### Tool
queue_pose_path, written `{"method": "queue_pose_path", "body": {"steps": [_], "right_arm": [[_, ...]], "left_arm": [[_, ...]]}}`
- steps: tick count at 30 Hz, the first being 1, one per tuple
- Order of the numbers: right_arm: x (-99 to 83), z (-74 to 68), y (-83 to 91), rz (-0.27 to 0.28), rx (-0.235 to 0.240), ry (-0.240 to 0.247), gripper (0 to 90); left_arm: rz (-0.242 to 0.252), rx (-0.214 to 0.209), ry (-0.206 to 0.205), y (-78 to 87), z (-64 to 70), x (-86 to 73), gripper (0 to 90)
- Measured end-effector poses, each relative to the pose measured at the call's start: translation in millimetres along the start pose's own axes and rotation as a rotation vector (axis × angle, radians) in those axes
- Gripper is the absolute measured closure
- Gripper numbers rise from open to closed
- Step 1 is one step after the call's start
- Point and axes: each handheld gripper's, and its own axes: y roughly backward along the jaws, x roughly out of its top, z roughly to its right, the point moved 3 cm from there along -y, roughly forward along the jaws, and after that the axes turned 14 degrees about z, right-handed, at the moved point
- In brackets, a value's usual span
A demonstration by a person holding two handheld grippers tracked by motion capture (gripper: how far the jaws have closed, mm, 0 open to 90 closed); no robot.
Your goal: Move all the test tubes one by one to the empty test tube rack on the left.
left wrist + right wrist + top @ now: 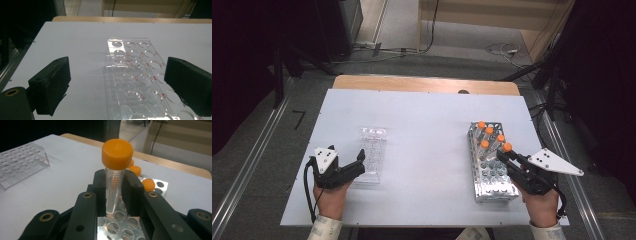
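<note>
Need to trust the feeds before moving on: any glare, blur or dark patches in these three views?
High view: soft overall, room edges nearly black, white table evenly lit. Left gripper view: clear rack is faint against the table, with bright glints. Right gripper view: orange-capped tube sharp, far background dark and blurred.

I see my left gripper (354,162) and right gripper (507,156) are black with brass-ringed screw holes, white triangular top plates, trailing cables, and seemingly pale sleeve cuffs.

The high view looks down on the whole table (422,110). Each gripper view sits low and close. All share the clear rack (373,154).
</note>
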Motion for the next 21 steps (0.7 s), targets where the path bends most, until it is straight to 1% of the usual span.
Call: {"method": "queue_pose_path", "body": {"steps": [1, 3, 8, 9, 11, 12, 14, 16, 17, 21], "right_arm": [[0.0, 0.0, 0.0, 0.0, 0.0, 0.0, 71.5], [-1.4, -6.1, -3.7, -0.007, 0.019, -0.001, 71.5], [-4.9, -17.5, -11.8, -0.022, 0.055, 0.014, 71.5], [-5.6, -20.0, -13.6, -0.025, 0.061, 0.015, 71.5], [-6.8, -24.7, -17.1, -0.031, 0.075, 0.018, 71.5], [-6.8, -24.7, -17.1, -0.031, 0.075, 0.018, 71.5], [-8.5, -31.5, -22.3, -0.038, 0.093, 0.024, 71.5], [-9.0, -33.8, -24.2, -0.039, 0.096, 0.023, 71.5], [-10.4, -37.9, -28.2, -0.045, 0.112, 0.019, 71.5], [-14.2, -48.2, -37.3, -0.064, 0.136, 0.029, 71.5]], "left_arm": [[0.001, -0.004, -0.003, 0.2, 1.1, 0.3, 7.0], [-0.001, -0.014, -0.016, 0.7, 4.4, 0.7, 7.0], [-0.007, -0.028, -0.017, 0.3, 8.0, 0.7, 7.0], [-0.008, -0.034, -0.015, 0.3, 9.4, 0.9, 7.0], [-0.008, -0.053, -0.027, 0.6, 14.0, 2.7, 7.0], [-0.008, -0.053, -0.027, 0.6, 14.0, 2.7, 7.0], [-0.006, -0.068, -0.037, 0.9, 17.9, 4.3, 7.0], [-0.007, -0.084, -0.039, 0.3, 22.0, 5.3, 7.0], [-0.009, -0.091, -0.04, 0.2, 24.0, 5.7, 7.0], [-0.013, -0.128, -0.049, -0.7, 33.4, 8.8, 7.0]]}}
